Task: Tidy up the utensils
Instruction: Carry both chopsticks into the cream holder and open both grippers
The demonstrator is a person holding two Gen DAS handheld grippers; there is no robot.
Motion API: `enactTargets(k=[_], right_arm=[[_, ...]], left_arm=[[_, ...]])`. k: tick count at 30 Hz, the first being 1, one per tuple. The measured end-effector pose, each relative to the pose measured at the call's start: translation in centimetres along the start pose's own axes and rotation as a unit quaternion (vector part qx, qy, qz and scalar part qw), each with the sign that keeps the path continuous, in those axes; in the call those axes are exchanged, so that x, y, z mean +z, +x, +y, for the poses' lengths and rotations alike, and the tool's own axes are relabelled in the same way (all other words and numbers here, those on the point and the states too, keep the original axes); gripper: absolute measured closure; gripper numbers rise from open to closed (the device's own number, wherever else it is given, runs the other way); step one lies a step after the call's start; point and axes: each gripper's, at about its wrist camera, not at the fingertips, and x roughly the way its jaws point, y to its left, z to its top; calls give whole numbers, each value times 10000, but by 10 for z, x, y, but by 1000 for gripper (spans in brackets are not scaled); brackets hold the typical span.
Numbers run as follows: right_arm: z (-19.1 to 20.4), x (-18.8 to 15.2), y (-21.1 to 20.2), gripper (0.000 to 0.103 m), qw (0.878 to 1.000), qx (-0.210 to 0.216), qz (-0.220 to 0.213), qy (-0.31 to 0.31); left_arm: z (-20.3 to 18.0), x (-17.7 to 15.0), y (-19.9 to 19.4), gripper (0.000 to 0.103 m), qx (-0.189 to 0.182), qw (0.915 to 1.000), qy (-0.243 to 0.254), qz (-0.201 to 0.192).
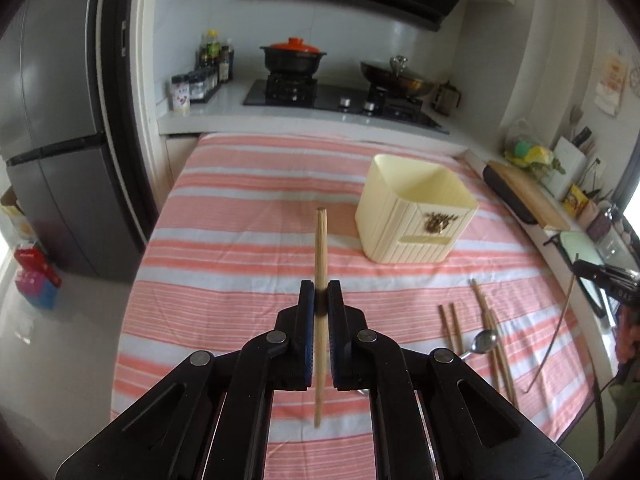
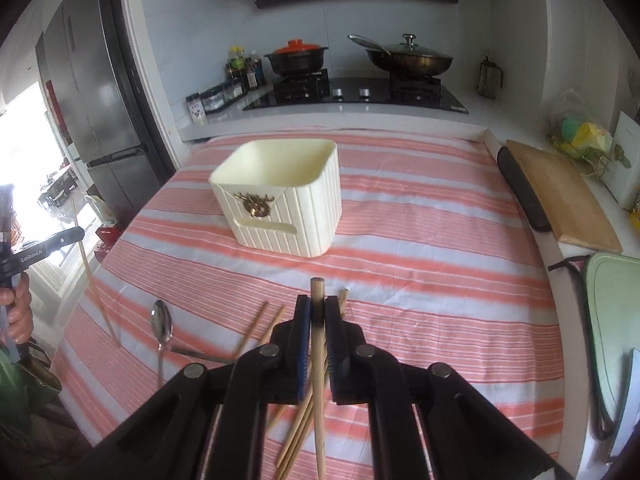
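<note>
My left gripper (image 1: 320, 289) is shut on a wooden chopstick (image 1: 320, 248) that stands upright, lifted above the striped cloth. My right gripper (image 2: 317, 305) is shut on another chopstick (image 2: 318, 364), also raised. A cream ribbed utensil holder (image 1: 416, 208) (image 2: 280, 200) stands open-topped on the cloth beyond both grippers. Several loose chopsticks (image 1: 494, 332) (image 2: 298, 432) and a metal spoon (image 1: 482, 342) (image 2: 161, 326) lie on the cloth. In the right wrist view the left gripper (image 2: 78, 236) shows at the left edge with its chopstick (image 2: 94, 280) hanging down.
A pink-striped cloth (image 1: 248, 208) covers the table. Behind it is a counter with a hob, a red-lidded pot (image 1: 294, 56) and a wok (image 2: 408, 58). A fridge (image 1: 52, 140) stands left. A wooden cutting board (image 2: 560, 196) and a green board (image 2: 612, 320) lie right.
</note>
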Motion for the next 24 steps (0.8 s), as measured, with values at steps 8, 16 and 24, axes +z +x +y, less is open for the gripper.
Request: enactTargets(k=[8, 16, 24], right_arm=[[16, 27, -60, 96, 9958, -73, -900, -114], [24, 111, -72, 96, 9821, -203, -1868, -133], [29, 185, -30, 96, 9763, -58, -2158, -122]], left_arm=[[-25, 25, -42, 99, -244, 9974, 136, -666], [-51, 107, -34, 99, -393, 9927, 143, -1128], [-91, 169, 27, 99, -427, 9929, 269, -1077]])
